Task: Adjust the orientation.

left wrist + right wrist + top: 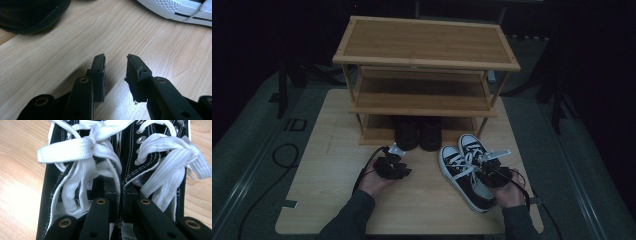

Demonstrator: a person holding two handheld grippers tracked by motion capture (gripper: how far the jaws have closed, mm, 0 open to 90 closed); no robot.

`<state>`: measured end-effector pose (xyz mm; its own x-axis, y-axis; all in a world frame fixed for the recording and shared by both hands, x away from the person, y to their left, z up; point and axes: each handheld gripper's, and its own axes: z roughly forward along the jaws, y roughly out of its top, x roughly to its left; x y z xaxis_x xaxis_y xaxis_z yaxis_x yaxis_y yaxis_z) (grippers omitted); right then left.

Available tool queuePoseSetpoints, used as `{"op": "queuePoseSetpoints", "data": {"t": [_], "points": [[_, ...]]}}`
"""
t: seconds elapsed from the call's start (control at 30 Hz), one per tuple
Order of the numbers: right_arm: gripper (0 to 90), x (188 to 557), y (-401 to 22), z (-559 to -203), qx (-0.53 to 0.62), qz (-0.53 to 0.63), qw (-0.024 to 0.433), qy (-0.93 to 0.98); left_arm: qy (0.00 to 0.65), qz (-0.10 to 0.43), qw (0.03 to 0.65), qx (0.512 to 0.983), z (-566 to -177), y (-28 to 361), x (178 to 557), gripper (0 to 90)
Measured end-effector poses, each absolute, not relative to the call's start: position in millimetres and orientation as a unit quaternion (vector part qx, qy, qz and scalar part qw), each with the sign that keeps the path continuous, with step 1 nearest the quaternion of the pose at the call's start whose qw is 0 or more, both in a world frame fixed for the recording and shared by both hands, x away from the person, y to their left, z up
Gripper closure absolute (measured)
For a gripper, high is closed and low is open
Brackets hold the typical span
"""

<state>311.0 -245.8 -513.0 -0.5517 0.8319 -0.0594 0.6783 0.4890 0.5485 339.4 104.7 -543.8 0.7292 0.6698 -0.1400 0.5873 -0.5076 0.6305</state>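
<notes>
1. Your two forearms enter at the bottom of the high view, each hand holding one gripper: the left gripper [393,162] on bare table [332,200], the right gripper [493,167] over the sneakers.
2. Count two black-and-white sneakers [464,172], lying side by side on the table's right part, toes toward the rack.
3. Your right gripper has its jaws closed on the inner collars of both sneakers, pressed together between the pads; the right gripper view shows this pinch up close, with the two white lace bows [95,147] either side.
4. Your left gripper stands partly open with nothing between its jaws; the left gripper view shows wood grain in the gap.
5. One wooden shoe rack [424,57] with three shelves stands at the far side of the table.
6. Two dark shoes [418,132] sit on its lowest shelf, just beyond your left gripper.
7. From the left gripper view you get a white ribbed sneaker sole edge [175,8] and a dark shoe's toe [30,15], details too small to make out from above.
</notes>
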Motion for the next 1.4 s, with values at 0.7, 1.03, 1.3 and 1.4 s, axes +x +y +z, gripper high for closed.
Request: {"op": "queuePoseSetpoints", "data": {"t": [0.7,1.03,1.3,1.4], "points": [[84.0,300,-283,-512,0.391,0.248,0.124,0.877,0.387,0.076,0.341,0.853,-545,126,338,68.2],[70.2,307,-285,-514,0.357,0.251,0.119,0.892,0.396,0.088,0.336,0.85,-550,135,337,67.9],[70.1,313,-284,-516,0.337,0.241,0.107,0.904,0.408,0.097,0.338,0.843,-551,143,338,67.1],[80.6,314,-285,-517,0.337,0.243,0.097,0.904,0.409,0.1,0.339,0.841,-553,145,338,66.6]]}}
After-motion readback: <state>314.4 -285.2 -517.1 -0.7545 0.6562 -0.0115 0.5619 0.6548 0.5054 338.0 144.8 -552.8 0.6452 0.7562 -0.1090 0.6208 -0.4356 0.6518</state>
